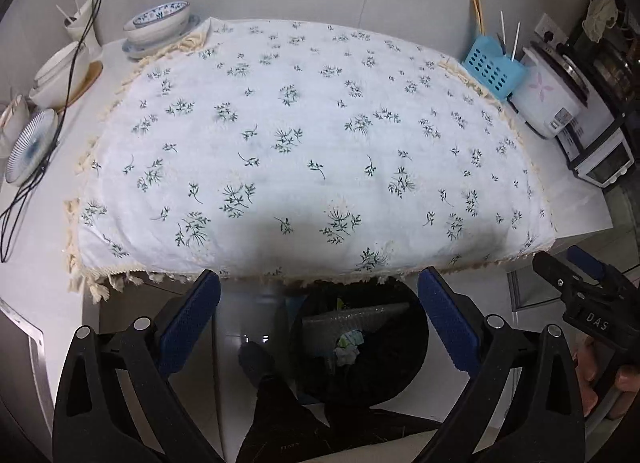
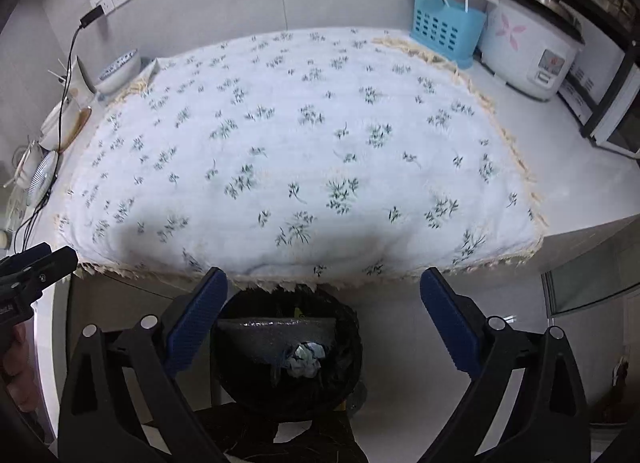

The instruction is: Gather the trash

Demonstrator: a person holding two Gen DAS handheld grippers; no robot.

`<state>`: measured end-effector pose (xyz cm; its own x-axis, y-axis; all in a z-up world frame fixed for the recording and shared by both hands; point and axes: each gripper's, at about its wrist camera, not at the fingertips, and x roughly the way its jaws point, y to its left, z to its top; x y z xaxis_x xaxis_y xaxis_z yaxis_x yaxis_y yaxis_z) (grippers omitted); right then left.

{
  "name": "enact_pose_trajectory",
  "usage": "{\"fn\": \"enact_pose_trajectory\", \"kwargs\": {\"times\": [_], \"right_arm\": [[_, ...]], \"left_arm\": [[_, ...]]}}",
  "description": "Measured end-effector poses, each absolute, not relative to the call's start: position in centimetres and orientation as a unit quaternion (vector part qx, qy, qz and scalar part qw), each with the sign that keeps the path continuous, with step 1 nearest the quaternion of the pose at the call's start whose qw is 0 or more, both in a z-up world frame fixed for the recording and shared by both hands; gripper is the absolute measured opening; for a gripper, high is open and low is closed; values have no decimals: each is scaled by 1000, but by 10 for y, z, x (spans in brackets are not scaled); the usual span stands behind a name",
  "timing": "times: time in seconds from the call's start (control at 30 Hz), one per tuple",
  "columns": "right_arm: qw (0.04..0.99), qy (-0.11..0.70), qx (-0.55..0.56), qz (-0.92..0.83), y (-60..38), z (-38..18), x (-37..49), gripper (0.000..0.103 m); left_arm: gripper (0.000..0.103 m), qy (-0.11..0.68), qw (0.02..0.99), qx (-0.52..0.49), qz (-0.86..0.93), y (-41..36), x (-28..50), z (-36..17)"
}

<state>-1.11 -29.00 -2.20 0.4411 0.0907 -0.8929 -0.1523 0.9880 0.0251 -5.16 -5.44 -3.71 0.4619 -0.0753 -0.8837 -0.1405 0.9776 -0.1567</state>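
A black-lined trash bin (image 1: 384,367) (image 2: 244,379) stands on the floor below the table's front edge. Inside it lie a clear bubble-wrap sheet (image 1: 352,317) (image 2: 272,333) and a crumpled white and blue wad (image 1: 349,345) (image 2: 306,357). My left gripper (image 1: 319,321) hangs open above the bin with nothing between its blue pads. My right gripper (image 2: 323,321) is also wide open and empty above the bin. Each gripper shows at the edge of the other's view, the right gripper (image 1: 576,279) and the left gripper (image 2: 36,263).
A white floral tablecloth (image 1: 304,143) (image 2: 304,151) covers the table. Bowls and plates (image 1: 160,23) and a black cable (image 1: 68,75) sit at the left. A blue utensil basket (image 1: 492,67) (image 2: 444,27), rice cooker (image 1: 548,95) (image 2: 528,43) and oven (image 1: 600,155) stand at the right.
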Motion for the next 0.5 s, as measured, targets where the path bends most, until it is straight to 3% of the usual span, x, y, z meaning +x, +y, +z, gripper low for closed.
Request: {"fn": "enact_pose_trajectory", "kwargs": {"times": [0.5], "right_arm": [[855,514,-24,71,-293,20,-12,93]], "left_arm": [[97,504,859,-84,17,-53,-55,1]]}}
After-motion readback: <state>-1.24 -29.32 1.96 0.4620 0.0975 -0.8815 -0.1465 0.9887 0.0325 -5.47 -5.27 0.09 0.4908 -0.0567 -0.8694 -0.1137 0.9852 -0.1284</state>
